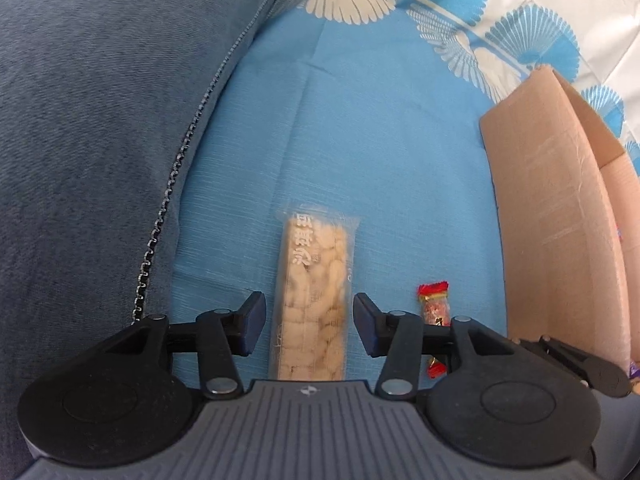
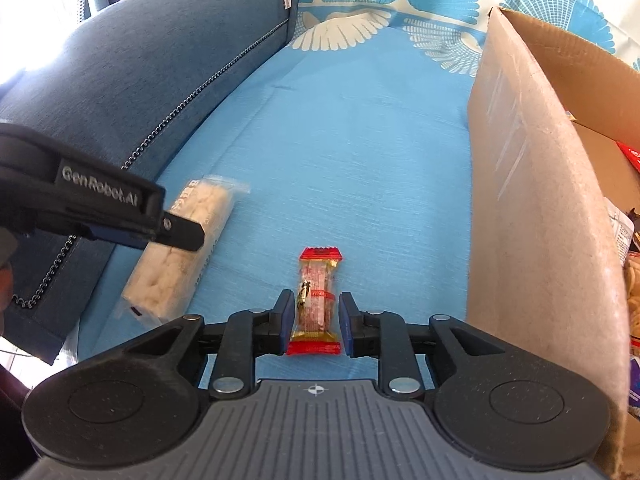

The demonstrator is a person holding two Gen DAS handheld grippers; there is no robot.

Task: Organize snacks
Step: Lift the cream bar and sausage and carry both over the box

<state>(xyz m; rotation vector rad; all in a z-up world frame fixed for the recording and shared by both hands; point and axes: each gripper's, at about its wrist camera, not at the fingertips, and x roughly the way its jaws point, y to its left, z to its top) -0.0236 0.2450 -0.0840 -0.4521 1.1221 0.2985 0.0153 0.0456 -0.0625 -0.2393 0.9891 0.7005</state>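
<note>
Nearest us, our left gripper (image 1: 309, 328) stands released, pads clear either side of the long cracker pack (image 1: 312, 300), while our right gripper (image 2: 313, 323) straddles the red-ended candy (image 2: 318, 300), pads just off the wrapper. Both snacks lie flat on the blue cover (image 1: 360, 160), candy between pack and cardboard box (image 2: 532, 200). We judge slick wrappers may squirt sideways if a pad lands first.

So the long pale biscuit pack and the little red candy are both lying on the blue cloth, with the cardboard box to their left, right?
Not quite: the cardboard box stands to their right, as the right wrist view shows. The biscuit pack and the red candy do lie on the blue cloth.
</note>
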